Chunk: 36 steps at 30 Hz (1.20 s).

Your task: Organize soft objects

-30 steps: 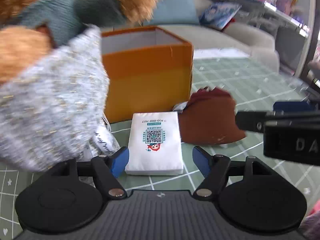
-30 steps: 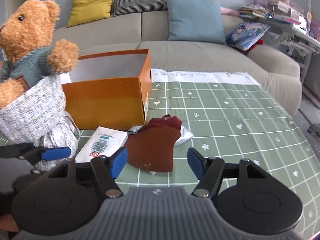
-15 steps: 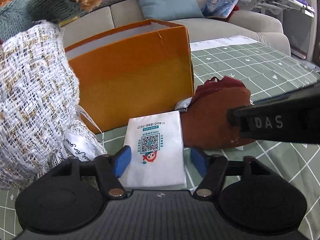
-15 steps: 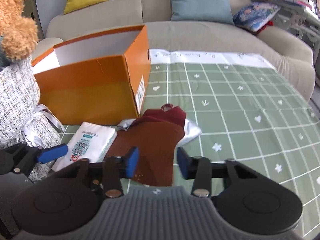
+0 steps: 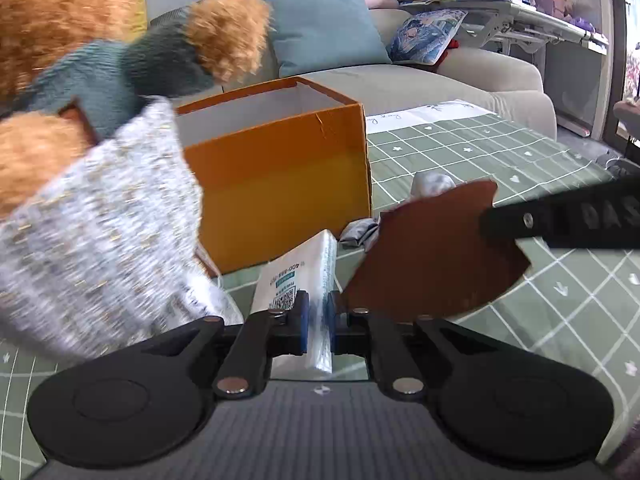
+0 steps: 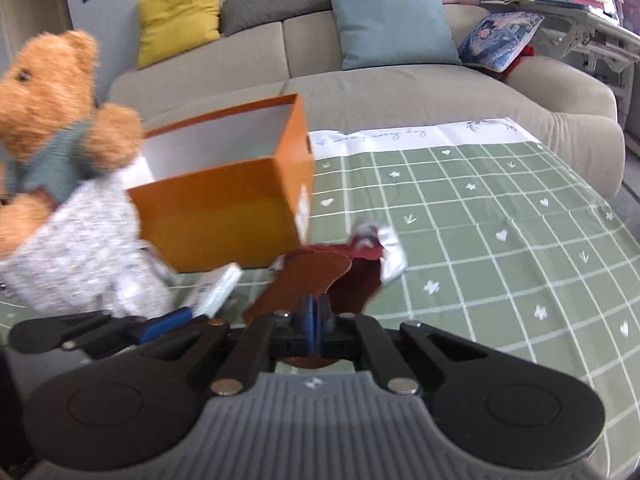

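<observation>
Your teddy bear (image 6: 60, 168) is smeared by motion blur and cut off at the frame edge in both views; the silver cloth (image 6: 390, 248) lies half hidden under the brown pouch (image 5: 436, 256); your left gripper (image 5: 318, 320) is pinched tight on the tissue pack (image 5: 308, 272), tipped up on its edge just in front of the orange box (image 5: 280, 184); your right gripper (image 6: 314, 322) is clamped on the pouch, lifted off the green tablecloth (image 6: 500, 240), reaching across beside the left one.

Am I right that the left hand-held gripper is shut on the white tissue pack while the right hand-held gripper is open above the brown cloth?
Not quite: the right wrist view shows the right hand-held gripper shut on the brown cloth. The left hand-held gripper is indeed shut on the white tissue pack.
</observation>
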Motion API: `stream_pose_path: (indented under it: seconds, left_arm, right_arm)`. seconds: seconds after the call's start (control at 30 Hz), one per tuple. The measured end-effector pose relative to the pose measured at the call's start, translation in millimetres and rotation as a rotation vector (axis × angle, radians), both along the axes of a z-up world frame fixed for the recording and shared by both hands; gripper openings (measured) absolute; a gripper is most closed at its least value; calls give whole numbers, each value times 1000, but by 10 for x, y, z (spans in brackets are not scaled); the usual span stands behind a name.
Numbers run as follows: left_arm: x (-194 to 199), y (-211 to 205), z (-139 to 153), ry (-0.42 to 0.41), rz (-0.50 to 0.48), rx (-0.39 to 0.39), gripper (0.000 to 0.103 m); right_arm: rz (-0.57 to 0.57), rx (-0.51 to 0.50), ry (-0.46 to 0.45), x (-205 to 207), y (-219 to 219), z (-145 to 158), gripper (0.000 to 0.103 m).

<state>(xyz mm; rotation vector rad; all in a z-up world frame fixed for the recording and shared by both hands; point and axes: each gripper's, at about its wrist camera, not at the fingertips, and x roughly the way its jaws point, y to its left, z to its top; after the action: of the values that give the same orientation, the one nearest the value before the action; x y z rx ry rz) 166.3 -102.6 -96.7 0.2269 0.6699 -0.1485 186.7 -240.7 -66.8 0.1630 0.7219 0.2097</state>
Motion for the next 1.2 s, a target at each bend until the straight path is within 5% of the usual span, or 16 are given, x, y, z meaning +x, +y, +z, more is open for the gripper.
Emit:
stream_pose_path:
  seconds: [0.3,0.57,0.6,0.63,0.67,0.7,0.73,1.2]
  left_arm:
    - [-420,135,205,63,-35,-1,7]
    - [-770,74,107,166,-131,68,13]
    - [-786,81,91,172,-134,58,16]
    - [-796,79,80,177,-145,49,33]
    - [-802,78,71,179,-147,52,45]
    - [-814,90,76,169,-140,47,73]
    - [-830,122,82,159,-135,42,89]
    - [-702,355,-132,123,-55,85,96]
  right_arm:
    - [33,7,120,-540,94,32,0]
    - [-28,-49,223,-600,-10,-196,6]
    - [-23,-48,225,-614,-24,-226,6]
    - [-21,-43,227,-626,-31,-238,7]
    - [-17,-43,226,-632,-33,-249,21]
    - [-16,-45,223,-635,-33,-252,44]
    - [-19,-47,212,-642,-34,-256,52]
    - [23,-117,187,-445,150,-548,76]
